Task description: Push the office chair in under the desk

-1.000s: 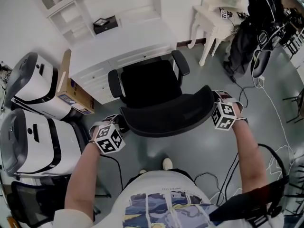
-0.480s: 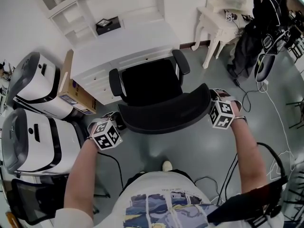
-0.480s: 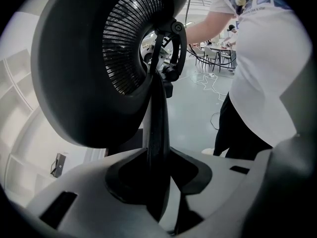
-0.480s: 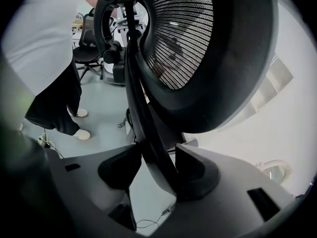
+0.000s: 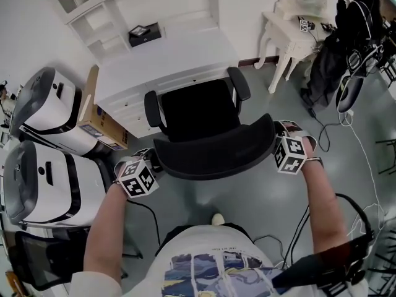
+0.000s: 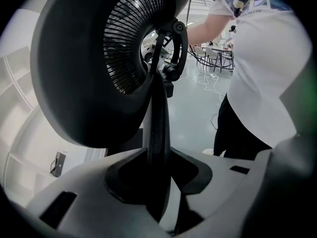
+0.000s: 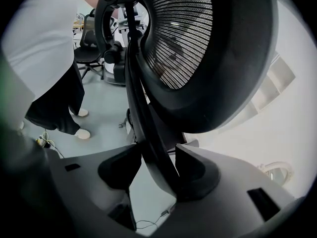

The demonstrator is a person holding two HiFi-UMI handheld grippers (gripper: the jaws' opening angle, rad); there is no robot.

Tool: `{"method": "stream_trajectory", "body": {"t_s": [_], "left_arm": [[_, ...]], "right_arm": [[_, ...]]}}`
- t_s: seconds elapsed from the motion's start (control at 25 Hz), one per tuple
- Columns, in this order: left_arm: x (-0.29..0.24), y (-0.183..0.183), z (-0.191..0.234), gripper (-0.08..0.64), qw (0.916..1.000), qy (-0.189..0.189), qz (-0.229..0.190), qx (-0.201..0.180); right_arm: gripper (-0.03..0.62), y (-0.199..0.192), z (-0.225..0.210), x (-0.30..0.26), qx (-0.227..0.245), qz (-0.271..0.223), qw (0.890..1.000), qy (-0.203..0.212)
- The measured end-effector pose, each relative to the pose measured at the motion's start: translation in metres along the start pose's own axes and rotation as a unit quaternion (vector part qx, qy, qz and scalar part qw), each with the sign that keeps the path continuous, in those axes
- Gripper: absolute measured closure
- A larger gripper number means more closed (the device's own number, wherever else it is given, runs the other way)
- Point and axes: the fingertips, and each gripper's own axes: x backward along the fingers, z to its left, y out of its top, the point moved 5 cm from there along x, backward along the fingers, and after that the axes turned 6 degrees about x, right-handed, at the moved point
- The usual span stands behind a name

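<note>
**Chair nudged closer to desk, both tongs on the backrest**

Change: compared with a second ago, the office chair (image 5: 204,129) sits slightly further toward the desk (image 5: 161,54), and both tongs have gone with it. The grip looks unchanged. The push is under way but not finished: the seat (image 5: 195,110) is only at the desk's front edge, mostly still out in the open.

Left tongs (image 5: 153,161): pinching the backrest (image 5: 213,150) rim at its left end. The left gripper view shows the thin rim (image 6: 157,133) running straight between the pads.

Right tongs (image 5: 276,136): jaws wide, backrest rim (image 7: 148,128) slanting across between them and touching both pads. Reads as a grip.

The chair lies between the tongs and ahead of them, with the desk just beyond it.

Around:
- Two white machines (image 5: 43,110) outboard of the left tongs, with a cardboard box (image 5: 93,122) ahead-left against the desk side.
- White side table (image 5: 291,30) ahead-right of the right tongs, black bags (image 5: 346,42) further out.
- Cables (image 5: 359,159) on the floor outboard of the right tongs.
- The person's shoe (image 5: 217,218) behind the chair.

In the way: the armrests (image 5: 151,109) are the likely snag. The left one is close to the desk's drawer side, so the chair needs a straight push. Nothing is visible on the floor ahead of the chair; its base is hidden under the seat.
</note>
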Motion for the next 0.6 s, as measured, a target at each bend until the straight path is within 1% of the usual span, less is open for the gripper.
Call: {"method": "stream_trajectory", "body": {"t_s": [0.4,0.6], "left_arm": [[0.0005,-0.0004,0.0035,0.422,1.0,-0.003,-0.001,0.003],[-0.0003,-0.0002,0.0039,0.411,0.9999,-0.004,0.0,0.011]], "right_arm": [[0.362,0.0006,-0.0029,-0.0006,0.005,-0.002,1.0,0.011],[0.35,-0.0009,-0.0019,0.0003,-0.001,-0.006,1.0,0.01]]}}
